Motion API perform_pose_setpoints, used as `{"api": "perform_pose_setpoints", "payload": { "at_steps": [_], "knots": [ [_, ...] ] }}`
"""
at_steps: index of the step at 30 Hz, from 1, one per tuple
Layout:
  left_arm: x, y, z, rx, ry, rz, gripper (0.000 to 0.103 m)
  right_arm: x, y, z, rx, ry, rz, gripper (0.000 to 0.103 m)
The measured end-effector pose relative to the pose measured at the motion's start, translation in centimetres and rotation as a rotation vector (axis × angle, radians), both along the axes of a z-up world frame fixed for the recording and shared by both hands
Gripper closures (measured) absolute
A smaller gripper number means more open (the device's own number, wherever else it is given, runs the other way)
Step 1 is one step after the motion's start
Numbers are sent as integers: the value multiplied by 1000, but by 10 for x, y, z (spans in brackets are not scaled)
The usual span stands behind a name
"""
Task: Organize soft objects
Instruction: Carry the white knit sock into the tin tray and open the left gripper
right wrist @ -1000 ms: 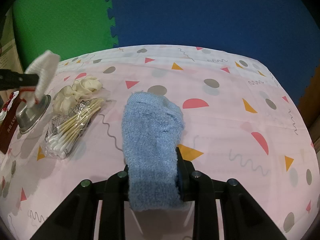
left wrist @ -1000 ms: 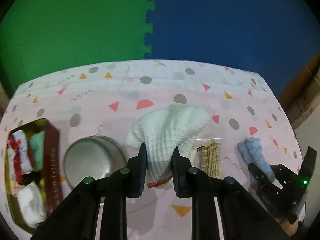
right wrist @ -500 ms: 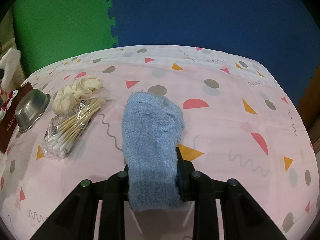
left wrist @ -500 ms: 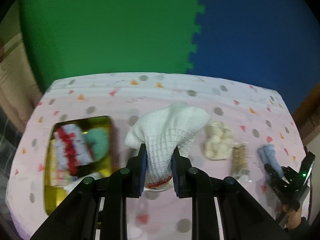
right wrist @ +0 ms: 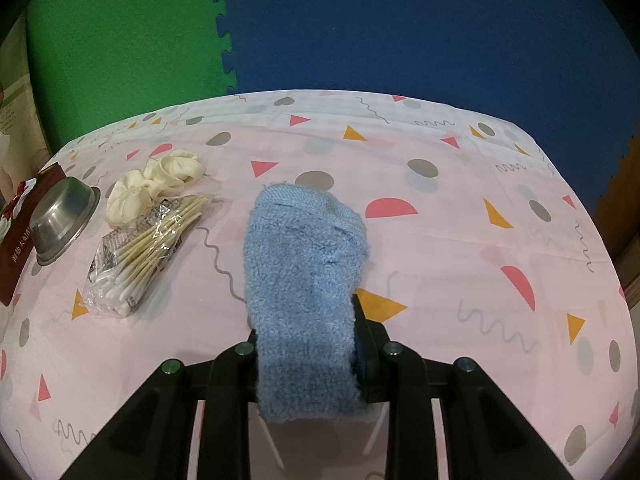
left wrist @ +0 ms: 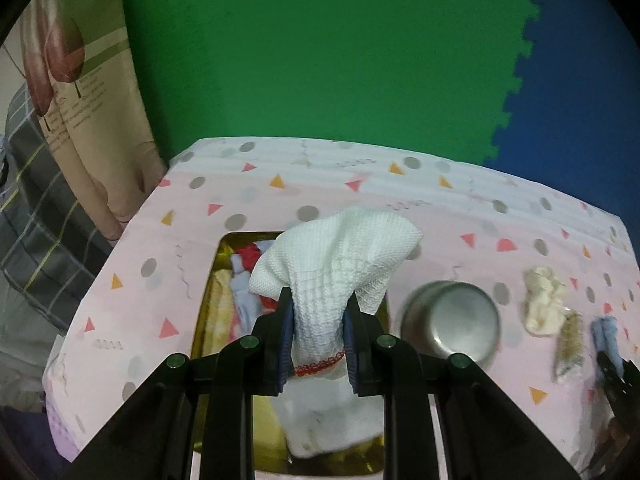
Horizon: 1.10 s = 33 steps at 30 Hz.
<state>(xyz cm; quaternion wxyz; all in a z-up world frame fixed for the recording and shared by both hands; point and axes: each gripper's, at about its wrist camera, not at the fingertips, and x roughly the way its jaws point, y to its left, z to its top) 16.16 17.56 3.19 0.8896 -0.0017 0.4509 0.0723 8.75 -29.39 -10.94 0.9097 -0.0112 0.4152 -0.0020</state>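
So, quick rundown of what's on screen:

Left gripper: the left gripper (left wrist: 316,332) is clamped on a white waffle-knit cloth (left wrist: 334,268) with a thin red trim line near the bottom. The cloth fans out above the jaws, dead centre of the left wrist view.

Box: right under that cloth sits a gold-lined box (left wrist: 208,300), lower centre-left of the frame, with red, white, pale blue and yellowish soft stuff already in it. The white cloth hangs over the box, not resting in it as far as I can see.

Right gripper: the right gripper (right wrist: 306,344) is pinched tight on a fluffy blue sock (right wrist: 304,264). The sock drapes forward from the jaws onto the tablecloth, centre of the right wrist view.

Tablecloth: pink tablecloth (right wrist: 460,240) with triangles, dots and squiggles covers the whole table.

Steel bowl: the steel bowl (right wrist: 60,220) is upside down at the left edge of the right wrist view, just beside the box's dark red side.

Cream rag: a crumpled cream rag (right wrist: 156,184) lies upper left of the sock, touching the swab pack.

Cotton swabs: a clear pack of cotton swabs (right wrist: 140,252) lies left of the sock, apart from it.

Background: green foam mat (left wrist: 320,60) and blue foam mat (right wrist: 420,24) behind the table, joined by a jigsaw edge.
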Motion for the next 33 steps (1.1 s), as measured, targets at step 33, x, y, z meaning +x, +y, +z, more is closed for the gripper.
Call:
{"api": "perform_pose_setpoints", "payload": {
  "at_steps": [33],
  "knots": [
    [32,7,-53,-18,78,44,43,0,0,0,-3,1,-1,75]
  ]
}}
